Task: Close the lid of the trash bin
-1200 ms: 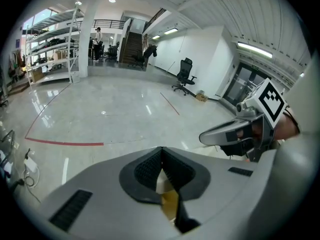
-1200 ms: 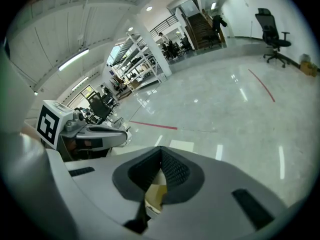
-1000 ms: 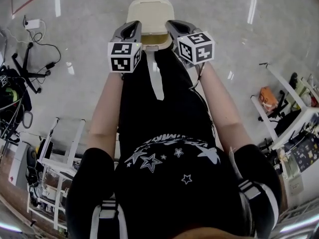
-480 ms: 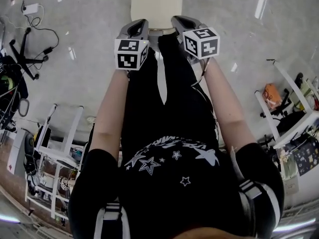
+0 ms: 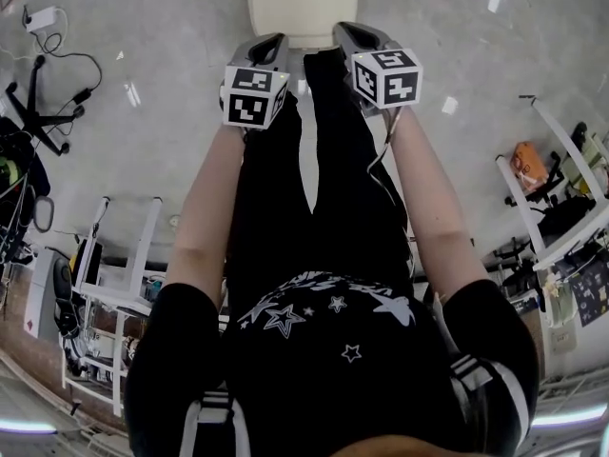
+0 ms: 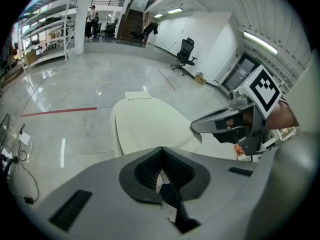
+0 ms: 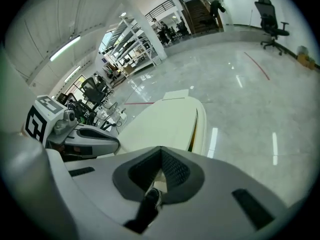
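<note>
The cream trash bin [image 5: 302,3] stands on the floor in front of the person, at the top of the head view. Its lid [image 6: 150,126] lies down over the body; in the right gripper view a thin yellow gap shows along the lid's [image 7: 165,119] right edge. My left gripper [image 5: 269,49] and right gripper [image 5: 349,36] hover side by side just short of the bin's near edge. Both have their jaws together with nothing between them. In the left gripper view my left gripper [image 6: 161,151] points over the lid, as does my right gripper [image 7: 161,151] in its own view.
White shelving [image 5: 114,293] stands at the lower left and a white rack [image 5: 561,208] at the right. A cable with a power block [image 5: 43,19] lies on the floor at the far left. An office chair [image 6: 186,51] stands far behind the bin.
The lid, raised one second ago with the bin's inside showing, has come down flat. Both grippers have shifted slightly forward toward the bin.
</note>
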Demonstrator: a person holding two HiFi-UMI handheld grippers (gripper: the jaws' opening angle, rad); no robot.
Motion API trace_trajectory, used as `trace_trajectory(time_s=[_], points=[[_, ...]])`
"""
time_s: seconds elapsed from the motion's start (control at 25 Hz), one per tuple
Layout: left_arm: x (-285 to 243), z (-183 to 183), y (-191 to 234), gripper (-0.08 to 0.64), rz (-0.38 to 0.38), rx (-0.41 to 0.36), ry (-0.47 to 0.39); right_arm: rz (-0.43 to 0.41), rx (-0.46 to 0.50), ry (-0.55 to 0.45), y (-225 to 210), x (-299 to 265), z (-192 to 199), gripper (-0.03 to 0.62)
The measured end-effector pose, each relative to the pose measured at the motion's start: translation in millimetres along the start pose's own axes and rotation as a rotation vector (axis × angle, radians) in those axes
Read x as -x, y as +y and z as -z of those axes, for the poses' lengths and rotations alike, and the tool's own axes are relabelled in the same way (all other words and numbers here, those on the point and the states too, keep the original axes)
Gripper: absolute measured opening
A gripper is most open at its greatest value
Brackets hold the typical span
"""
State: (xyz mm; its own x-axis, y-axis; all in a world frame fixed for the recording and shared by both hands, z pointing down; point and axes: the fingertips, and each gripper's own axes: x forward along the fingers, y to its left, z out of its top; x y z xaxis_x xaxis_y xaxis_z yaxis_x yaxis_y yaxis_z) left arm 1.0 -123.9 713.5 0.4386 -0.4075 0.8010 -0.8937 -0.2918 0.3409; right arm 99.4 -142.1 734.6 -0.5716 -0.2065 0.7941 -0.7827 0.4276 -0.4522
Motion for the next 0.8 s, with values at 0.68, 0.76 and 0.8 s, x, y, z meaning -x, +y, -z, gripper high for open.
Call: trace_trajectory(time_s=[0.68,0.76,0.8], points=[[-42,36,3,0.011,0.032,-0.109,0.066,0.09,-0.001,-0.012,-22,-28,34,0.002],[-45,39,2,0.011,0.039,-0.127,0.078,0.096,0.001,-0.01,-23,-30,37,0.002],[-46,40,2,0.011,0.043,-0.134,0.081,0.098,0.0,-0.01,-23,-31,38,0.002]])
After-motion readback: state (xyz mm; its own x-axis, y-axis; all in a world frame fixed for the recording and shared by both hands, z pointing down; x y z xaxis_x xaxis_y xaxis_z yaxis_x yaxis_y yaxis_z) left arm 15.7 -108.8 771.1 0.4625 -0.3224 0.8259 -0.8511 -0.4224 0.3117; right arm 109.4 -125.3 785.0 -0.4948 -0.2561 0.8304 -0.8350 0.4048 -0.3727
